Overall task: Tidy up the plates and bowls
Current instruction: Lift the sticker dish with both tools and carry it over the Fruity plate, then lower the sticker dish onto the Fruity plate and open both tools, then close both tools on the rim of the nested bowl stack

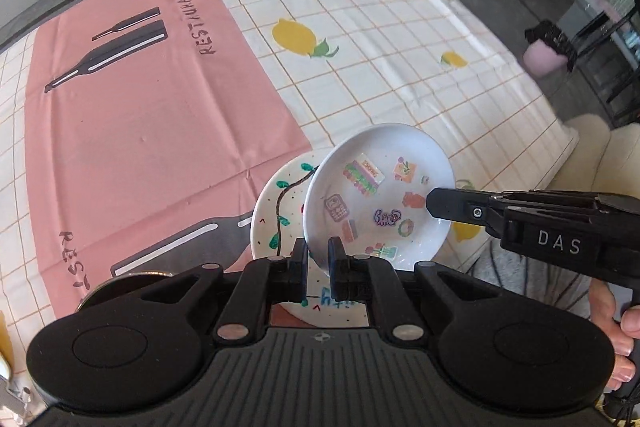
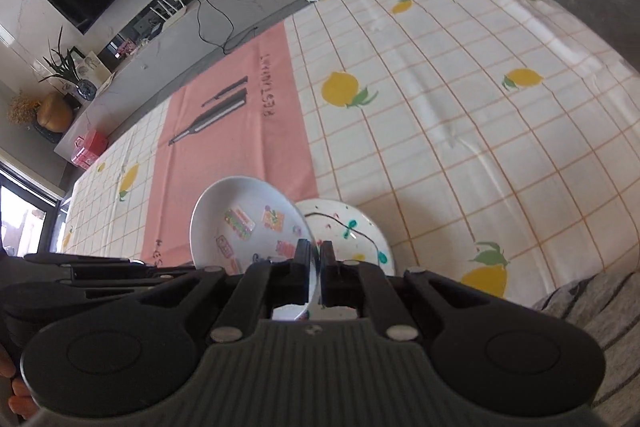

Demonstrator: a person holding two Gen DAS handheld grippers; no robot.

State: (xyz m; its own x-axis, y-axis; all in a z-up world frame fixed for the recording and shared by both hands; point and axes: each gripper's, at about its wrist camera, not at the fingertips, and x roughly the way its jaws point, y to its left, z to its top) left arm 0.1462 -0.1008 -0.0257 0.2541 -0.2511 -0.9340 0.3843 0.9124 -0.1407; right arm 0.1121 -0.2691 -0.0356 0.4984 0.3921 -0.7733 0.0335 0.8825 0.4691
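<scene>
The table [image 1: 400,39] wears a checked lemon cloth with a pink mat [image 1: 160,131] printed "RESTAURANT" beside black bottle shapes. At the mat's near right corner lies a flat painted plate [image 1: 276,203], and over it a white bowl [image 1: 380,195] with stickers inside is held tilted, its hollow facing both cameras. The left claw [image 1: 318,259] is clamped on the bowl's near rim, and the right claw [image 2: 315,263], marked "DAS" on its body, is clamped on the rim at the side away from the mat.

Both wrist views look steeply down, close, sharing the bowl [image 1: 380,195].
</scene>
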